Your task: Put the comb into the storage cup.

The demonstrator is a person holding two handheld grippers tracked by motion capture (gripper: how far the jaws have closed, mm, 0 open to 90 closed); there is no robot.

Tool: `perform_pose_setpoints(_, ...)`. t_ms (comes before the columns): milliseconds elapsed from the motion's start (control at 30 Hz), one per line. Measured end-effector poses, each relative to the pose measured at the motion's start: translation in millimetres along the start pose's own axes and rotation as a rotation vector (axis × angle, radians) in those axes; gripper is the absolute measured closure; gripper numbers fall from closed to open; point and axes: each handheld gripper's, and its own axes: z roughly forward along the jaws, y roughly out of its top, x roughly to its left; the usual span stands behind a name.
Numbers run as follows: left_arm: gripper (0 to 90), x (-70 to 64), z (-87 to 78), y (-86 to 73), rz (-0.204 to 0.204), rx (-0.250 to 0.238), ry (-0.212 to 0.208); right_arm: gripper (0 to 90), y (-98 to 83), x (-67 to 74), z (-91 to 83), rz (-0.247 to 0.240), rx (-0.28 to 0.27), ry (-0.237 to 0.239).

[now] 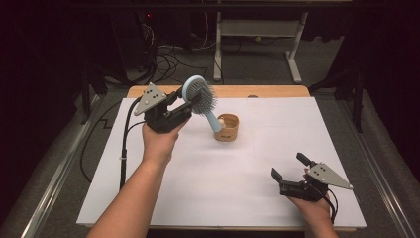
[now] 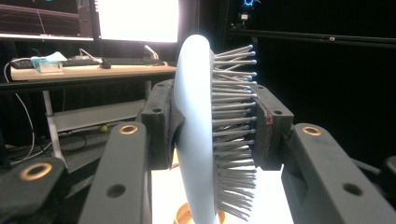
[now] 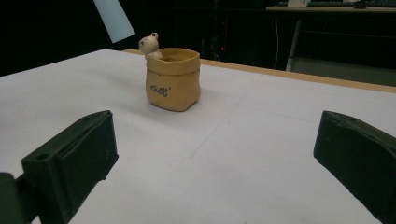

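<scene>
A pale blue plastic hairbrush with an oval head and grey metal bristles [image 1: 199, 95] is held above the table, over the left half of the white sheet [image 1: 237, 168] that covers the wooden tabletop [image 1: 277, 91]. The head is pinched by the left gripper [image 1: 184, 102]: in the left gripper view one black pad is pressed against the smooth back of the brush [image 2: 194, 130] and the other against the tips of the bristles, so the jaws are closed on the head from both sides. In the high view the bristles are turned to the right. The handle slants down and to the right from the head, and its end is seen at the rim of a small tan sack-shaped pot [image 1: 227, 127]; whether the handle end touches the pot cannot be told. The pot stands upright on the white sheet near the middle of the table. In the right gripper view a small cream bear figure [image 3: 150, 45] is seen on the rim of the pot [image 3: 173, 79], and dark lettering is seen on its side.

The right gripper [image 1: 288, 168] is held low over the near right part of the sheet, well apart from the pot. Its jaws are spread wide with nothing between them, and they are pointed toward the pot.
</scene>
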Motion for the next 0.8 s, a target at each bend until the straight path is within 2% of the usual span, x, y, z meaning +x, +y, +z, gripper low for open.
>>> perform_pose_setpoints(433, 58.0, -10.7, 30.8, 3.6, 0.008, -0.010, -0.023, 0.0, 0.3, -2.3, -2.3, 0.012, -0.012, -0.010)
perform_pose_setpoints(500, 58.0, -11.3, 36.0, 3.3, 0.019, -0.010, -0.021, 0.1, 0.1, -2.8, -2.5, 0.015, -0.014, -0.010)
perform_pose_setpoints(800, 58.0, -4.3, 51.9, -1.0, 0.021, -0.011, 0.000, 0.0, -0.3, -3.5, -2.3, 0.017, -0.016, -0.005)
